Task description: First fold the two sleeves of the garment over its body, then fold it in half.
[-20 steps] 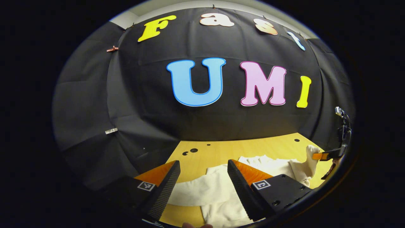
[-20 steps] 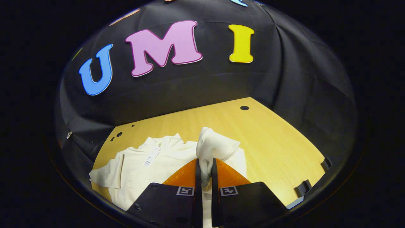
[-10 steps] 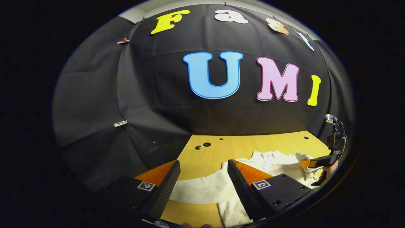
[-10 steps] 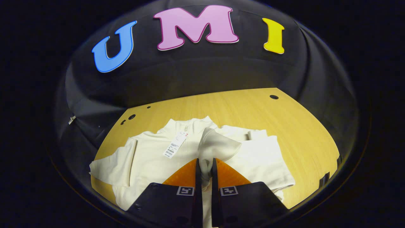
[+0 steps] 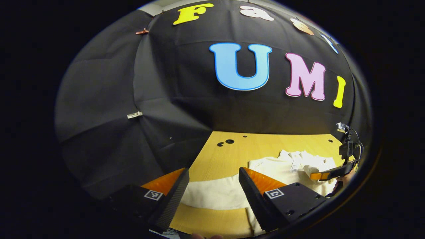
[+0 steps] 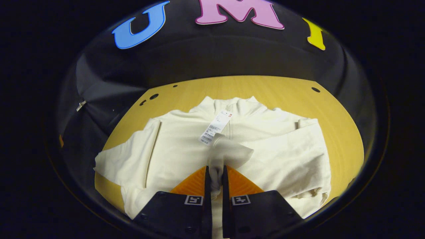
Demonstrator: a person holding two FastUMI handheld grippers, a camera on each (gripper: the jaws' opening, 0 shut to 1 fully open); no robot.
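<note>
Cream garment [image 6: 186, 146] lying flat, front up, in the lower middle of the right gripper view on the wooden counter [image 6: 265, 89], collar toward the far wall, hang tag [image 6: 215, 127] resting on the chest. Right claw [image 6: 215, 176] at bottom center, clamped tight on the cuff of the right sleeve [image 6: 229, 154], cloth bunched up between both fingers. Holding by the cuff makes sense: lets the whole sleeve swing across in one go, pivoting at the shoulder, so the fold line lands along the body edge. Sleeve end now over the mid-chest, just below the tag, rest of the sleeve draped over the right part of the frame.

Left sleeve [image 6: 126, 162] spread out flat at lower left of that view, not folded yet. Left claw [image 5: 212, 192] at the bottom of the left gripper view, wide open, gripping nothing, hovering above that sleeve [image 5: 212, 196]. Probably parked there to take its turn next. Far right of the same view: the right claw [image 5: 317, 175] down low over the garment.

Compared with a second ago: cuff carried from up high near the garment's right edge down and inward over the chest, much more of the shirt in frame, tag now fully visible. Left claw drifted leftward, gape unchanged.

Looks like first sleeve fold nearly done, just release left.
</note>
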